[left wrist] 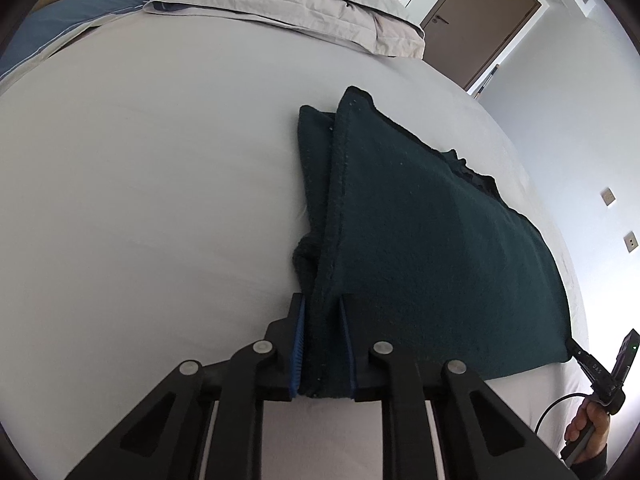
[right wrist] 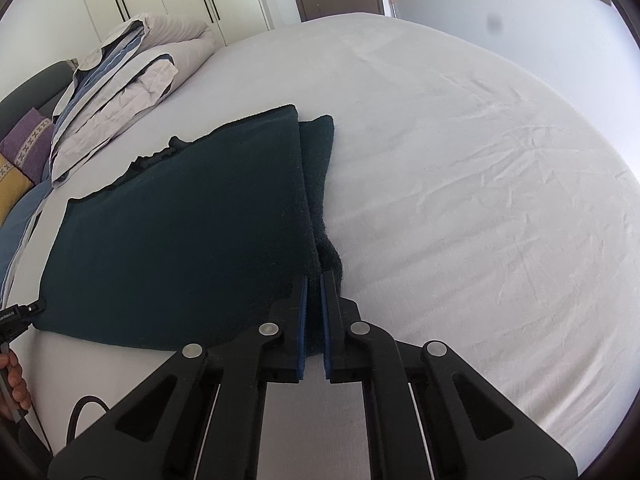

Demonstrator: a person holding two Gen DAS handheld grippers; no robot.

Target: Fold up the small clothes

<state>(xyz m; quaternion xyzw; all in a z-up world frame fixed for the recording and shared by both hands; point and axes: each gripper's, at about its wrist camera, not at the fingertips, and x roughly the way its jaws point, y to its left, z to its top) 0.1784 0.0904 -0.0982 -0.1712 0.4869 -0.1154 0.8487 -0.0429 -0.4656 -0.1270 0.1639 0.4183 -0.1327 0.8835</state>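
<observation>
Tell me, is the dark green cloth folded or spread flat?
Folded: the dark green cloth lies doubled, with a second layer's edge showing beside the top one.

I'm seeing a duvet (right wrist: 132, 76) sitting folded at upper left on the sheet (right wrist: 460, 160), a door (left wrist: 480, 20) standing upper right.

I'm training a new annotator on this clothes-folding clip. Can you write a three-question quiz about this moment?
1. True or false: both grippers have their fingers closed on the dark green garment.
2. What lies beyond the garment on the bed?
A. a laptop
B. folded bedding
C. a basket
3. Which edge of the garment does each gripper hold?

Key
1. True. The left gripper and the right gripper each pinch cloth between their fingers.
2. B, the folded bedding.
3. In each wrist view, the gripper holds the near corner; the other gripper shows at the opposite near corner, so they grip the two ends of the near edge.
</observation>
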